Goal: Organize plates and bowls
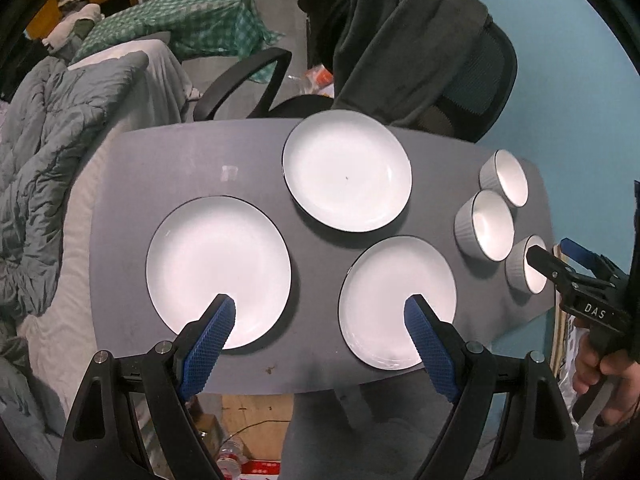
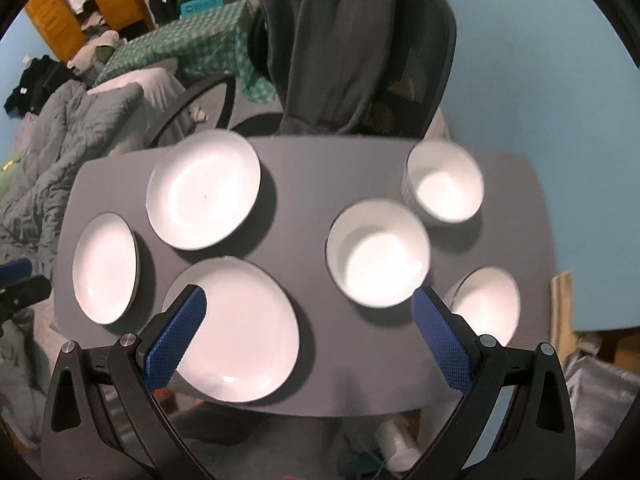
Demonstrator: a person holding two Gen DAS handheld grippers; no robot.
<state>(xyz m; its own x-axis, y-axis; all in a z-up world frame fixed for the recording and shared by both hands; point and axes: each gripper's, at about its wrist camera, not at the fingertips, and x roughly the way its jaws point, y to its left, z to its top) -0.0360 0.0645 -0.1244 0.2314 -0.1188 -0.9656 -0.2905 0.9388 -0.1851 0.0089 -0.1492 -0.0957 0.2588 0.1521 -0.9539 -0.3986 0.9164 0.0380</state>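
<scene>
Three white plates with dark rims lie flat and apart on the grey table [image 1: 192, 168]: a left plate [image 1: 218, 270], a far plate [image 1: 347, 170] and a near plate [image 1: 398, 306]. Three white ribbed bowls [image 1: 486, 224] stand upright in a row at the right end. My left gripper [image 1: 320, 308] hovers open above the near edge, with one blue finger over the left plate and the other over the near plate. My right gripper [image 2: 310, 298] is open too, held over the near plate [image 2: 236, 330] and the middle bowl [image 2: 378, 252]. Both hold nothing.
A black office chair [image 1: 472, 92] draped with a dark garment stands behind the table. A bed with a grey quilt [image 1: 48, 148] runs along the left. The teal wall [image 2: 540, 60] is on the right. A hand [image 1: 608, 364] holds the right gripper. Boxes lie under the table.
</scene>
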